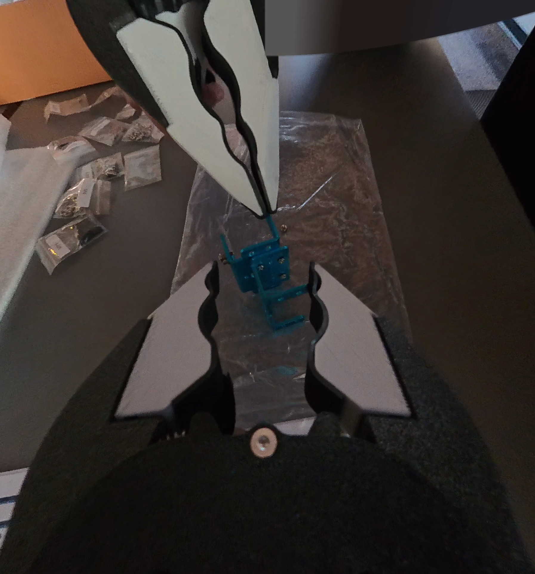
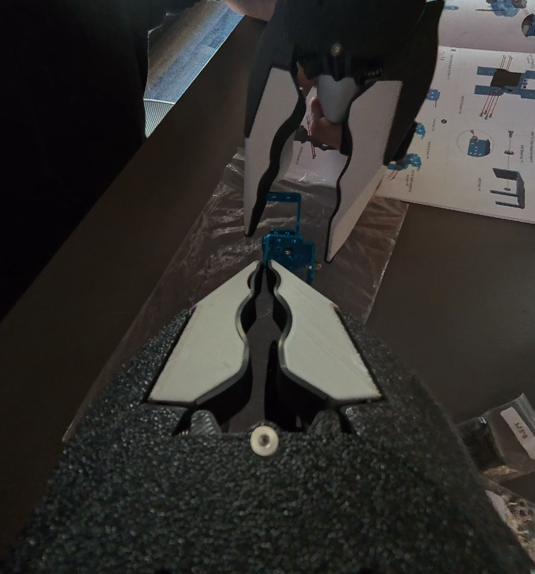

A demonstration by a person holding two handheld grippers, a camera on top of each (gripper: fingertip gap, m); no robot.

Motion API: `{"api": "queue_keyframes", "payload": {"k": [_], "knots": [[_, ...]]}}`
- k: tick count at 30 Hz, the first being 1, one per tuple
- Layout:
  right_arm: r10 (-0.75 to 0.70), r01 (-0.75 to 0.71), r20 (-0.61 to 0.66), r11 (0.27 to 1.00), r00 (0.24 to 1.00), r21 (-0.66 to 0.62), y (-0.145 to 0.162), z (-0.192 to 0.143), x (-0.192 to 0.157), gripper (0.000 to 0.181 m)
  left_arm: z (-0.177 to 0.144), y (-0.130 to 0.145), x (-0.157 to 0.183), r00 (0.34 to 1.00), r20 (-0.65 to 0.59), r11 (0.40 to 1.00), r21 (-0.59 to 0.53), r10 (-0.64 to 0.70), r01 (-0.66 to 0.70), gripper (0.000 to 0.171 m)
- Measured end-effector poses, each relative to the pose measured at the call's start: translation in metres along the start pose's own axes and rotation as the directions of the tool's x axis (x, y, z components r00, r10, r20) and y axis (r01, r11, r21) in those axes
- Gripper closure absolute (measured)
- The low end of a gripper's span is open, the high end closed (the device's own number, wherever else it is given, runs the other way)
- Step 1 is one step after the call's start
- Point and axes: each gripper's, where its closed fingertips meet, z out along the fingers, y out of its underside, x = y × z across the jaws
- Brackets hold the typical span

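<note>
My right gripper point(image 2: 264, 264) is pinched onto a thin tab of the blue metal bracket point(image 1: 266, 279), holding it just above the clear plastic bag point(image 1: 337, 192) on the dark table point(image 1: 446, 279). My left gripper point(image 1: 264, 273) stands wide open, its fingers to either side of the bracket, not touching. Judgement: bracket is small, light, rigid folded sheet metal with smooth faces, so likely slippery; screws in the plates look fragile only if loose. Best hold seems the flat plates or a tab edge. Its long axis runs from the held tab towards my left gripper, prongs pointing to its right side. Small bags of screws point(image 1: 104, 174) lie off left; an instruction sheet point(image 2: 477, 124) lies beyond
</note>
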Motion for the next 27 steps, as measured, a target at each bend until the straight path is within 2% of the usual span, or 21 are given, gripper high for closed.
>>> {"api": "queue_keyframes", "payload": {"k": [7,15,18,20,27], "knots": [[0.034,-0.034,-0.02,0.999,0.999,0.006,0.003,-0.002,0.0,0.174,-0.001,0.001,0.0,0.998,0.051,0.999,-0.007,0.033,-0.032,0.125],[0.086,-0.088,-0.09,0.996,0.992,-0.02,0.008,-0.012,0.003,0.167,-0.004,0.004,-0.001,0.994,0.096,0.999,-0.019,0.051,-0.049,0.126],[0.17,-0.188,-0.146,0.975,0.974,-0.12,0.027,-0.021,0.004,0.165,-0.005,0.003,-0.002,0.994,0.106,0.999,-0.013,0.041,-0.04,0.126],[0.206,-0.237,-0.159,0.948,0.966,-0.212,0.037,-0.022,-0.003,0.151,-0.006,0.003,-0.002,0.994,0.106,0.999,-0.009,0.032,-0.031,0.125],[0.131,-0.245,-0.268,0.858,0.954,-0.452,0.053,-0.017,-0.012,0.147,-0.006,0.003,0.002,0.993,0.109,0.999,-0.019,0.042,-0.04,0.126]]}}
